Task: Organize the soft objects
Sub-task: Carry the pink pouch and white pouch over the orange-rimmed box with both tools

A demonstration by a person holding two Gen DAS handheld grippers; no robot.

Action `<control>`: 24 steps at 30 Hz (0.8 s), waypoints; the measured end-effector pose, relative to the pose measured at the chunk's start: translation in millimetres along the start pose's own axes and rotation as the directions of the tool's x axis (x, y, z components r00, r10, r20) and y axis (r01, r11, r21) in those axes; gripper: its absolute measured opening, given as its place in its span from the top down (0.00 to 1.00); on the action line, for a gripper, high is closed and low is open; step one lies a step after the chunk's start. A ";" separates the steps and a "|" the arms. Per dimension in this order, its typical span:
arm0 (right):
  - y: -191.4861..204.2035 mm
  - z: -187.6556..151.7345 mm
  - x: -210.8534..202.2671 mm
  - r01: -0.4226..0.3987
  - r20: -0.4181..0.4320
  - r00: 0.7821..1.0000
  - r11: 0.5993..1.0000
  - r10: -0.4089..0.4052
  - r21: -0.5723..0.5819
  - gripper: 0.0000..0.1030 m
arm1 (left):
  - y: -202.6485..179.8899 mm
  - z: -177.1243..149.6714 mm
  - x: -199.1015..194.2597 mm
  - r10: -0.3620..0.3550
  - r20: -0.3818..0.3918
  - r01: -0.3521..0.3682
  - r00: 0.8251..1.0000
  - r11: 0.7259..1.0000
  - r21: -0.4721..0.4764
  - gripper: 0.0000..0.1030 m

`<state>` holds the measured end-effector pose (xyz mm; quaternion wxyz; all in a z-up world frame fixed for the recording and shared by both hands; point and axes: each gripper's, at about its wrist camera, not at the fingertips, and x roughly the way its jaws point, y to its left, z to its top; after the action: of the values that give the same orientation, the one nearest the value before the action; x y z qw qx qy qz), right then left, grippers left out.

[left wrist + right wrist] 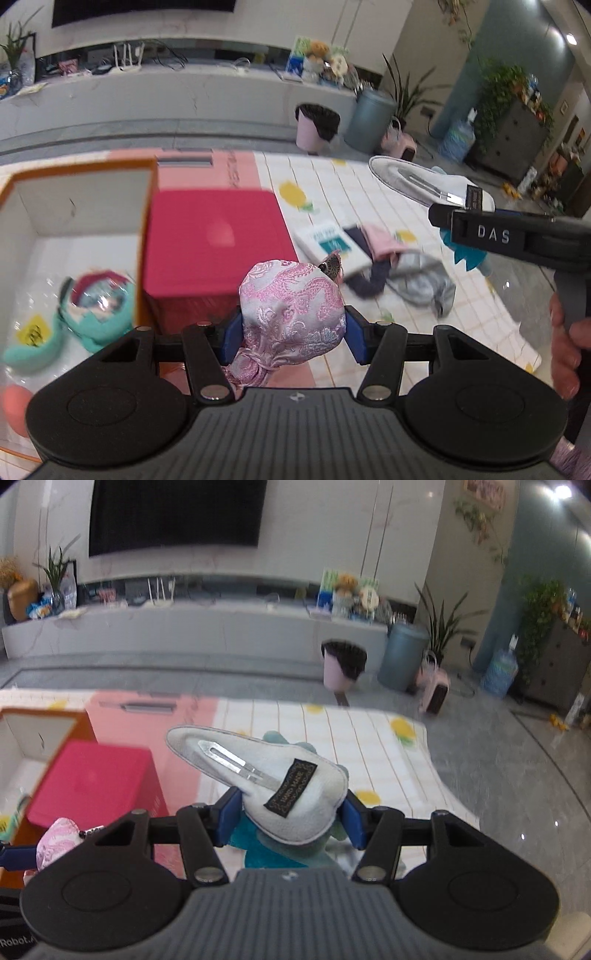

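The left gripper [291, 328] jaws clamp a pink brocade drawstring pouch [291, 306]; the right gripper [288, 812] jaws clamp a grey felt hair clip [258, 775]. To do this well, keep both grips firm and release low inside the orange-rimmed white box [79, 195].

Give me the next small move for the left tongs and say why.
Probably carry the pink pouch left, over the open box, and release. The left tongs grip it clear of the mat, the box already holds a teal soft item, and the red box between them is closed.

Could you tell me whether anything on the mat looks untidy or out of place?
Yes: a loose heap of grey, navy and pink cloths lies crumpled on the tiled mat, partly over a white booklet, outside the open orange-edged box.
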<state>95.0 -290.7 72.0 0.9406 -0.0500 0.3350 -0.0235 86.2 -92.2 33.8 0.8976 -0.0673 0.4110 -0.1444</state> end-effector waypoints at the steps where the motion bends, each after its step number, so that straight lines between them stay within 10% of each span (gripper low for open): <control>1: 3.0 3.3 -3.6 -0.001 0.020 1.000 1.000 0.001 0.004 0.45 | 2.4 3.7 -4.1 0.004 0.012 -0.003 1.000 1.000 -0.006 0.38; 10: 25.5 41.7 -28.8 -0.085 0.158 0.985 0.994 0.074 0.066 0.45 | 35.0 42.6 -26.2 -0.034 0.022 0.035 0.999 0.998 -0.052 0.38; 16: 71.7 66.3 -39.7 -0.174 0.248 0.956 0.984 0.158 0.040 0.45 | 61.1 63.9 -54.0 0.091 0.073 -0.092 0.993 0.996 0.001 0.38; 24: 155.1 89.5 -39.1 -0.275 0.265 0.924 0.961 0.275 -0.041 0.45 | 120.2 65.3 -72.9 0.339 0.168 -0.330 0.926 0.940 -0.081 0.38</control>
<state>123.0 -126.4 148.5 0.9711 -0.0068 0.2082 0.1161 114.9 44.9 100.0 0.9404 -0.0318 0.3375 0.0280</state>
